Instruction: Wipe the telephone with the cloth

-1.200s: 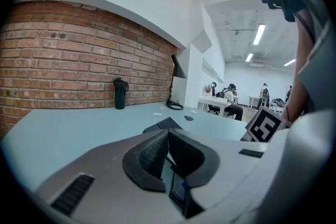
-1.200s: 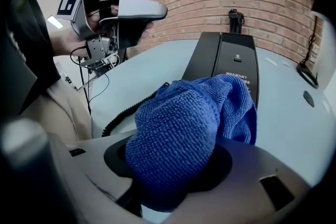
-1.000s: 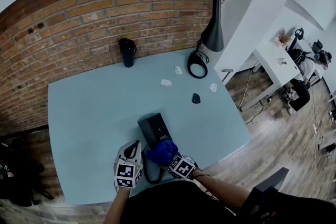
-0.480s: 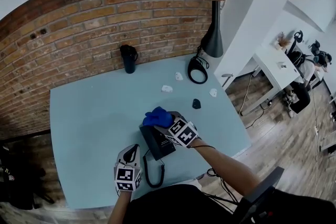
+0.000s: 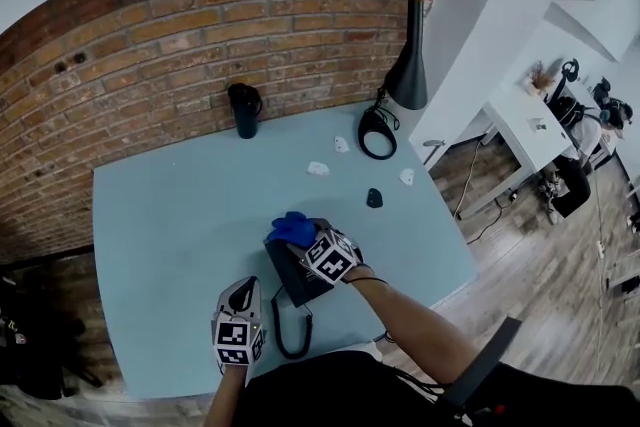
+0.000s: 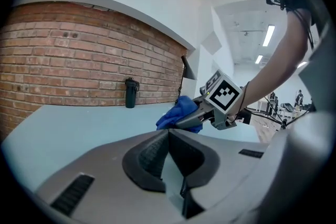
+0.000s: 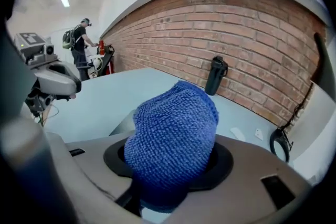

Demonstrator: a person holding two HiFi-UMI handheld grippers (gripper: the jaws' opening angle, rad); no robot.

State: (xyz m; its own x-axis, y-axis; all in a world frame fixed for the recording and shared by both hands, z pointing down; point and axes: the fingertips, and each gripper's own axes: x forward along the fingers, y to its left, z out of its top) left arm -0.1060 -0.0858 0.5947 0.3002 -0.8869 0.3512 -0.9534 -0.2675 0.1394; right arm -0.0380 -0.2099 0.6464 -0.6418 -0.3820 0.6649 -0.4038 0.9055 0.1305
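Note:
The black telephone lies on the pale blue table, its coiled cord looping toward me. My right gripper is shut on the bunched blue cloth, which presses on the phone's far left corner. In the right gripper view the cloth fills my right gripper, and a grey edge of the telephone shows beside it. My left gripper hovers left of the cord, shut and holding nothing. In the left gripper view, my left gripper points at the cloth.
A black bottle stands by the brick wall. A black lamp and a cable ring sit at the back right. Small white bits and a dark piece lie beyond the phone. A person stands far off.
My right gripper carried the cloth from the phone's near end to its far end, then drew back slightly to the left. The left gripper barely moved.

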